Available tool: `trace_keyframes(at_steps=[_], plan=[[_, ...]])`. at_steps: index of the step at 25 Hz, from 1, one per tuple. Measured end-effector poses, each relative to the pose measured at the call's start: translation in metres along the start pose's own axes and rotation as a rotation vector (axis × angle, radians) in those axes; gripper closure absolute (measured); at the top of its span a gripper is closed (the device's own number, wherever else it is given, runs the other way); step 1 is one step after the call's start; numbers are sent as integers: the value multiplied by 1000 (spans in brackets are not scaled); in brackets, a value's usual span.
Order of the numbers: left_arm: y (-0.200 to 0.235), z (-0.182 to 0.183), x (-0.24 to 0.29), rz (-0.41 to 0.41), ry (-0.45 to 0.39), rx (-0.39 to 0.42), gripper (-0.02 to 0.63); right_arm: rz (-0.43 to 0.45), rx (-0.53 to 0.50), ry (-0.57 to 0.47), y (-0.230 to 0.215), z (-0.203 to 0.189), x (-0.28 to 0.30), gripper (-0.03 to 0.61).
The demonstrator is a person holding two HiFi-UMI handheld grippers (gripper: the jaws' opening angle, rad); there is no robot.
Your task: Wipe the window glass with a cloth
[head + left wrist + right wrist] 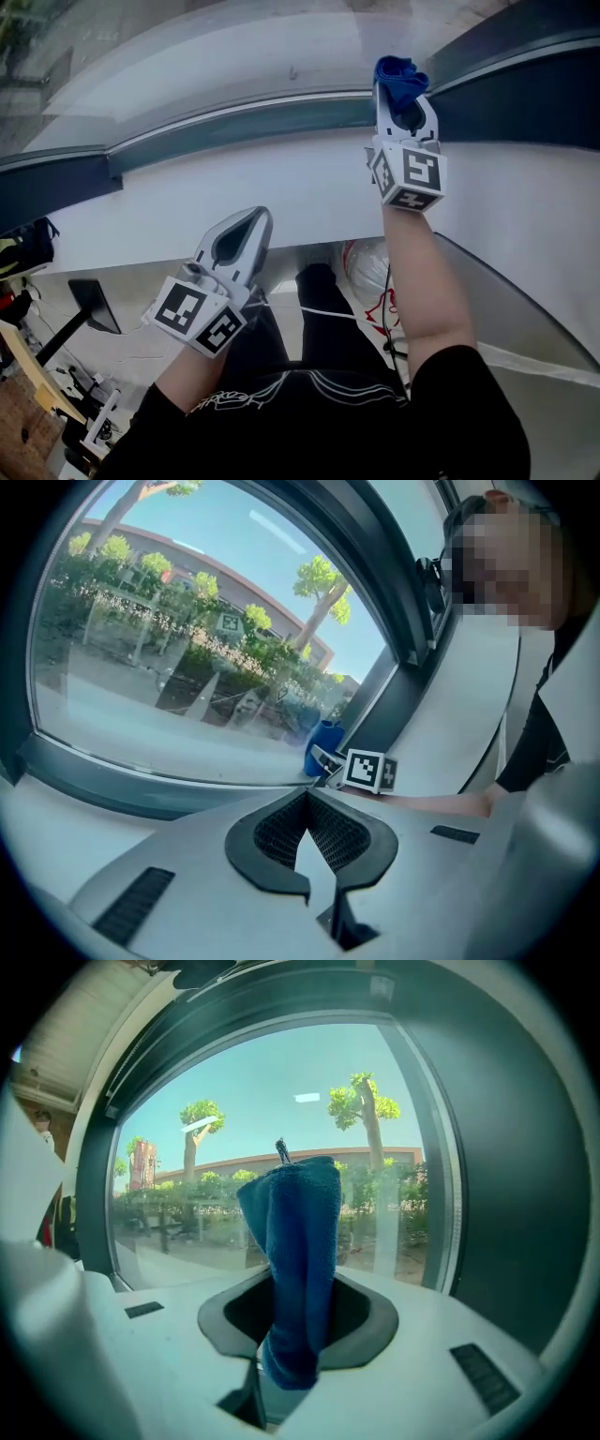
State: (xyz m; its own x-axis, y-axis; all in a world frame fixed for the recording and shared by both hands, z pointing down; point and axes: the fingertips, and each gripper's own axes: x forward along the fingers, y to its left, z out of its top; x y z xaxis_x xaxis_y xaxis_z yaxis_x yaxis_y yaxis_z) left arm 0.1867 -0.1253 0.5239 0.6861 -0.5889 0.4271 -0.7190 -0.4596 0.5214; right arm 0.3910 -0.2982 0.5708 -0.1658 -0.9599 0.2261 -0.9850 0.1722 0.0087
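I'm pinching the cloth (pixel 298 1241) in the right gripper (pixel 401 94) at one o'clock, presenting it to the glass (pixel 234 1129) for wiping; the left gripper (pixel 306 799), pressed together and empty, is waiting clear at seven.

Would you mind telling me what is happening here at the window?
A person is set to wipe the window glass. The right hand-held gripper is shut on a blue cloth, held up near the pane's lower edge; contact is unclear. The left hand-held gripper hangs lower, shut and empty.
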Motion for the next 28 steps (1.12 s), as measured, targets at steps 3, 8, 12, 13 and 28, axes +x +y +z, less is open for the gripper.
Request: trace_keyframes(at_steps=[3,8,12,13,28], plan=[[-28,5,19,-24,0,14,609,-40,4,-6,-39,7,-11,486],[-45,6,42,-47,13,29,609,-101,23,-15,-83,6,-14,485],[-54,2,53,-55,26,39,609,-141,52,-13,-104,1,-13,485],[-57,3,54,-57,26,40,609,-146,58,-10,-108,1,-14,485],[-97,37,-35,-92,-52,70,609,-98,186,-84,-25,91,-111,485]])
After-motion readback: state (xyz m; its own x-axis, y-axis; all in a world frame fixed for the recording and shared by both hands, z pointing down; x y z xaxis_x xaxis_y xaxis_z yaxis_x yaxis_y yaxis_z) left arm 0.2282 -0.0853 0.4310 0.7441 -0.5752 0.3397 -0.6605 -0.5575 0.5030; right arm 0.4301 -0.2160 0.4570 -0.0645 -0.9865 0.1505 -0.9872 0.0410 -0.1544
